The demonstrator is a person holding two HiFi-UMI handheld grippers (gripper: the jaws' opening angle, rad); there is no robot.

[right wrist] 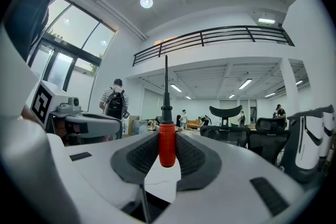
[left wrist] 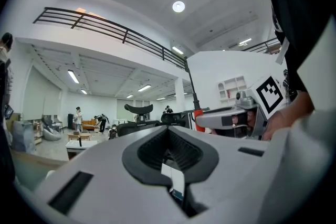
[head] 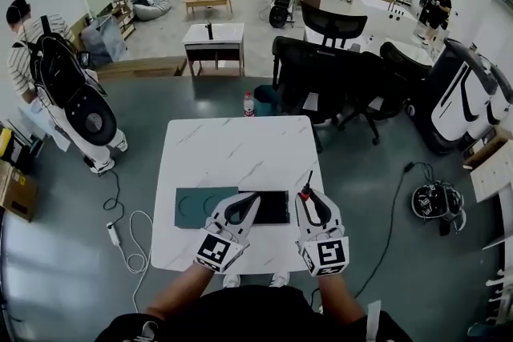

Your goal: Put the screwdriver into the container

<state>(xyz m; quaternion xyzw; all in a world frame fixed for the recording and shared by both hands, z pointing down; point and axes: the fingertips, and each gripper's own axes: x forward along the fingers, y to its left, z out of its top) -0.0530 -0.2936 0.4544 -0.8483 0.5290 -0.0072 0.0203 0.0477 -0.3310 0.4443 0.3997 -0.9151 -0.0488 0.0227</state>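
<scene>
**Item: screwdriver (right wrist: 167,145).** We log it clamped by its red handle between the pads of the right gripper (right wrist: 167,136), shaft pointing up and away, above the table's (head: 232,148) near right corner.

**Item: container (head: 192,206).** Dark tray, green and black halves, along the near edge; no screwdriver in it.

**Item: left gripper (left wrist: 168,131).** Jaws together, nothing held, over the tray.

**Step:** carry, we judge. Next we would need to swing the tool left over the tray, lower it, then let go.
</scene>
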